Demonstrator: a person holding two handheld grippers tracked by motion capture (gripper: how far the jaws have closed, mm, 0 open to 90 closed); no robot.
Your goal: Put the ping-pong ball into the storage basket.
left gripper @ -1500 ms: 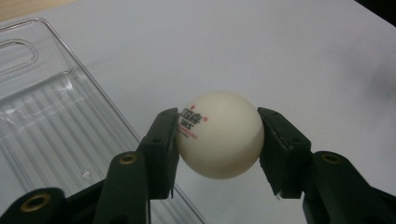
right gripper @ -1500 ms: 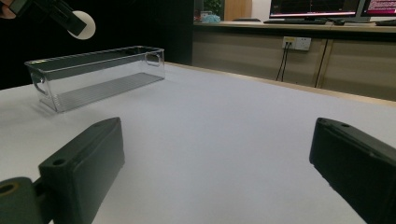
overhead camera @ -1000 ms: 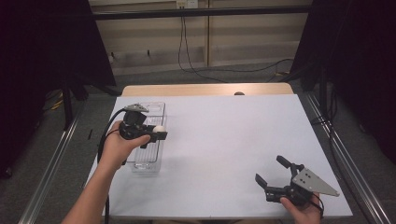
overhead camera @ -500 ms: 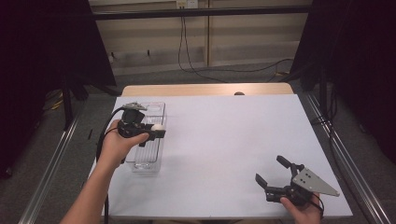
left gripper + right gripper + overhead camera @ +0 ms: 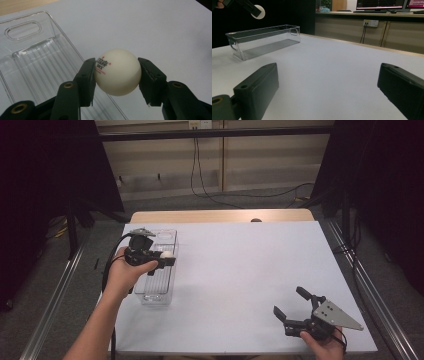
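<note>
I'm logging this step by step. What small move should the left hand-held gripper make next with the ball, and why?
Probably shift the left hand-held gripper a little further over the clear bin and lower it before opening. Its jaws are shut on the white ball, which sits about over the bin's long rim on the open-table side, so releasing now might drop it outside. The bin looks empty.

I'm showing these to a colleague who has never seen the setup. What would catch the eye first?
The white ball pinched in the left gripper, held above the clear plastic bin at the table's left. Next, the right gripper, jaws wide apart, at the near right corner of the white table.
</note>
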